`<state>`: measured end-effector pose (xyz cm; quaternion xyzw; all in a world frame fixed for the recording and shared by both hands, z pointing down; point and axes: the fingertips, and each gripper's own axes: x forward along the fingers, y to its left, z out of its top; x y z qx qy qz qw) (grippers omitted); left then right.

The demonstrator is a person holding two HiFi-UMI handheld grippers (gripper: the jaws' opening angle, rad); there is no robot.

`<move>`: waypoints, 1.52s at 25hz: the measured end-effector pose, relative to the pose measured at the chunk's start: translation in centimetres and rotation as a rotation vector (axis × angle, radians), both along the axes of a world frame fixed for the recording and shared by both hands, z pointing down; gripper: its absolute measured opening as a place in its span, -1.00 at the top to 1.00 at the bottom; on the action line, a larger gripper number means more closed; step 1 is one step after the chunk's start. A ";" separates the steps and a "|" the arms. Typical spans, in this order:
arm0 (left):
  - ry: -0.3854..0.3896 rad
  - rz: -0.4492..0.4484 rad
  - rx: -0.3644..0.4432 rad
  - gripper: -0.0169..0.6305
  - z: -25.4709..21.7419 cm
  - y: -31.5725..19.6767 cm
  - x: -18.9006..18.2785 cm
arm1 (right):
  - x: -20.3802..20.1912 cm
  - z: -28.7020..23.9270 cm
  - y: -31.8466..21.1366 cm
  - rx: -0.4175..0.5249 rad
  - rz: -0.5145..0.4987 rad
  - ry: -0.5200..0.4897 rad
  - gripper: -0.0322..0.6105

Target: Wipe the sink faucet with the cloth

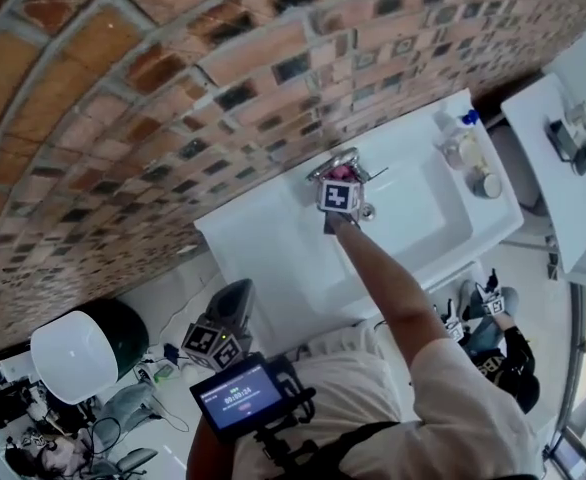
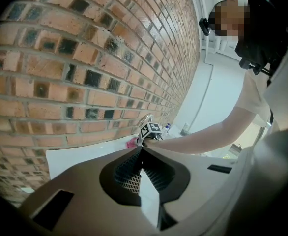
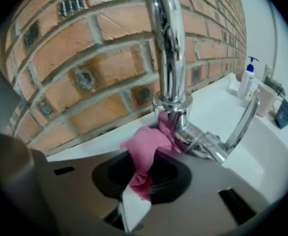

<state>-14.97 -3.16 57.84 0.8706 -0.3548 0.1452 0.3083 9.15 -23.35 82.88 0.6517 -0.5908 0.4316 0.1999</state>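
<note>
The chrome faucet [image 3: 169, 58] rises from the back of the white sink [image 1: 413, 218] against the brick wall, its lever handle [image 3: 240, 127] pointing right. My right gripper [image 3: 143, 163] is shut on the pink cloth [image 3: 145, 149], whose bunched end presses against the faucet's base. In the head view the right gripper [image 1: 339, 200] sits at the faucet [image 1: 335, 163] with a bit of pink cloth [image 1: 340, 172] showing. My left gripper [image 2: 141, 173] hangs back below the counter, jaws closed with nothing between them; in the head view it [image 1: 216, 343] is near my waist.
A soap pump bottle [image 3: 247, 77], a cup [image 3: 263, 100] and other small items stand on the sink's right end. A brick wall [image 1: 173, 98] runs behind the sink. A white bin [image 1: 73, 353] and cables lie on the floor at left. Another person [image 1: 498, 348] stands at lower right.
</note>
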 end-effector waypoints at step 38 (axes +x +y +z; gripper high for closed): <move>0.027 -0.039 0.044 0.97 -1.1 1.5 -0.7 | 3.0 -14.7 0.4 0.439 -0.152 0.227 0.65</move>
